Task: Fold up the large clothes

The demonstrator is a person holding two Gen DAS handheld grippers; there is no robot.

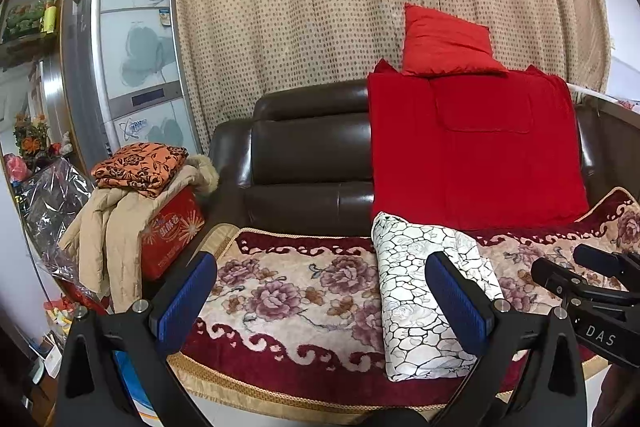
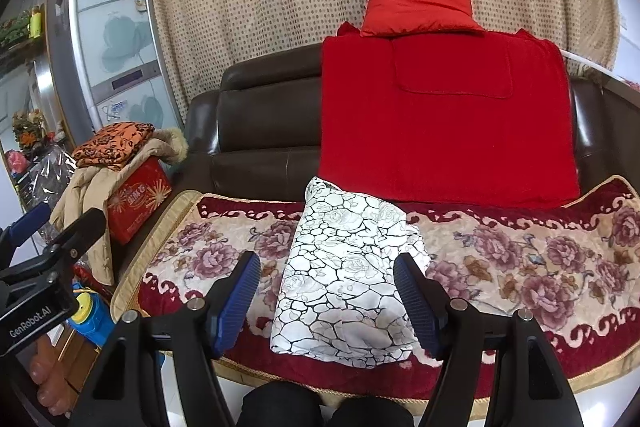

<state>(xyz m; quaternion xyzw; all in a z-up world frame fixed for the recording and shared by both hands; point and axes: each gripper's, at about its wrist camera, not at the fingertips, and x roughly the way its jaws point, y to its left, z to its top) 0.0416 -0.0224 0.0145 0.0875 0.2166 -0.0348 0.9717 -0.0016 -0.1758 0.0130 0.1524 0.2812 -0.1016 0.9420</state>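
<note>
A folded white garment [image 1: 420, 291] [image 2: 344, 291] with a black cracked-stone print lies on the floral sofa cover [image 1: 288, 291] [image 2: 520, 267], its long side running from the front edge toward the backrest. My left gripper [image 1: 322, 301] is open above the cover, left of the garment; its right finger overlaps the garment's edge in the picture. My right gripper [image 2: 326, 303] is open too, with its fingers on either side of the garment's near half and nothing pinched. The right gripper's body [image 1: 592, 299] shows in the left wrist view, the left one [image 2: 44, 267] in the right wrist view.
A dark leather sofa [image 1: 304, 155] [image 2: 256, 131] carries a red blanket [image 1: 476, 147] [image 2: 444, 115] and a red cushion [image 1: 444, 43] [image 2: 416, 3]. At the left sit a red box [image 1: 172, 235] [image 2: 136, 199], a beige coat [image 1: 116, 227] and an orange patterned cloth [image 1: 140, 165]. Behind stand a curtain and a tall appliance [image 1: 128, 59].
</note>
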